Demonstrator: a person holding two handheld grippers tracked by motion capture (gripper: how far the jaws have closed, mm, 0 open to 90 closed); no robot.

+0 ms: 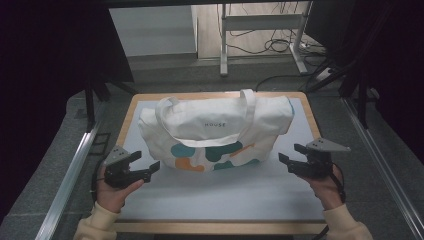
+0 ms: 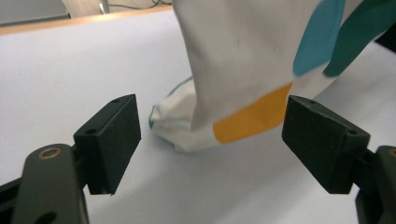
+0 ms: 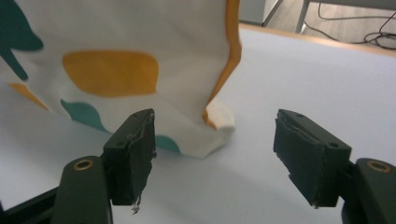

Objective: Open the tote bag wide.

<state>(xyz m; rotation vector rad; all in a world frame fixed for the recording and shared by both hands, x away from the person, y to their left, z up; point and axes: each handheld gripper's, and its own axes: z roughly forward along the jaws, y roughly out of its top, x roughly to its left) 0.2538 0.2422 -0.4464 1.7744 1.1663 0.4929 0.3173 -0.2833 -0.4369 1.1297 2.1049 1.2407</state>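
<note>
A white canvas tote bag [image 1: 215,132] with teal, blue and orange blobs stands on the white table mat [image 1: 225,192], its two handles flopped over the front. My left gripper [image 1: 145,166] is open just off the bag's lower left corner [image 2: 180,133], which lies between and beyond its jaws. My right gripper [image 1: 293,154] is open to the right of the bag's lower right corner [image 3: 217,121], a short gap away. Nothing sits between either pair of jaws.
The mat lies on a wood-edged table [image 1: 220,227] with metal rails [image 1: 70,175] along both sides. A desk frame and cables [image 1: 270,40] stand on the floor behind. Bare mat stretches in front of the bag.
</note>
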